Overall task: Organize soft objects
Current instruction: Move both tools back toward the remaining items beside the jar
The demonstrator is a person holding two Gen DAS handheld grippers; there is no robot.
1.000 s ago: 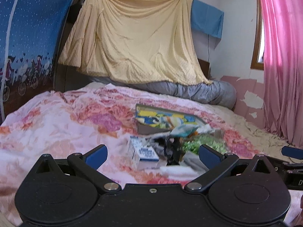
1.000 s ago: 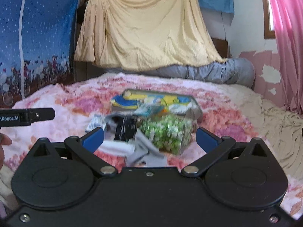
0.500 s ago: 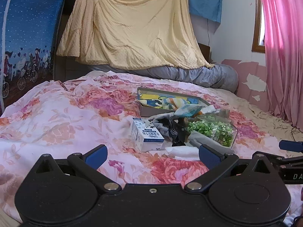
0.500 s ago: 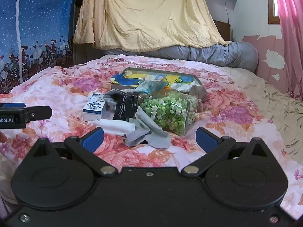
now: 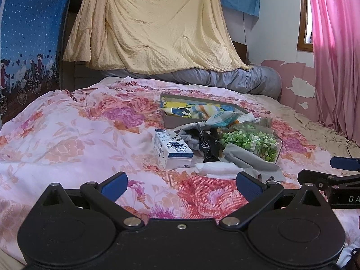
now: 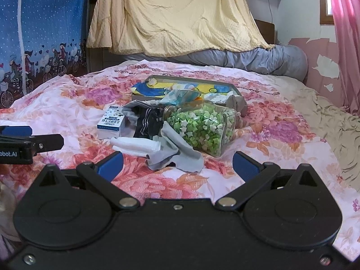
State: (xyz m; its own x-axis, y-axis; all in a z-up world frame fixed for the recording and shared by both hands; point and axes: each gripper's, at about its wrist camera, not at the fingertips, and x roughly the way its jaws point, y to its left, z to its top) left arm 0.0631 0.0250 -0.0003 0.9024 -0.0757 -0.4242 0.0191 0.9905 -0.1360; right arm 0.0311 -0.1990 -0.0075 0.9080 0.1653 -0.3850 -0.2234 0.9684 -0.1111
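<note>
A heap of soft things lies mid-bed: a white folded cloth (image 6: 135, 145) (image 5: 217, 168), a grey sock (image 6: 180, 151) (image 5: 247, 157) and a dark striped garment (image 6: 147, 121) (image 5: 208, 145). Behind them stands a shallow box (image 6: 238, 103) (image 5: 177, 123) with colourful fabric inside. My left gripper (image 5: 181, 183) hovers open just short of the white cloth. My right gripper (image 6: 177, 164) is open too, just short of the grey sock. Neither holds anything.
A clear jar of green paper stars (image 6: 202, 130) (image 5: 252, 141) lies on its side against the clothes. A small white-and-blue carton (image 6: 111, 123) (image 5: 172, 150) sits to their left. The floral bedspread (image 5: 67, 139) spreads wide; a grey rolled duvet (image 6: 247, 60) lies at the head.
Both grippers have moved closer to the heap and tilted down, so the objects loom larger. Both remain open.
</note>
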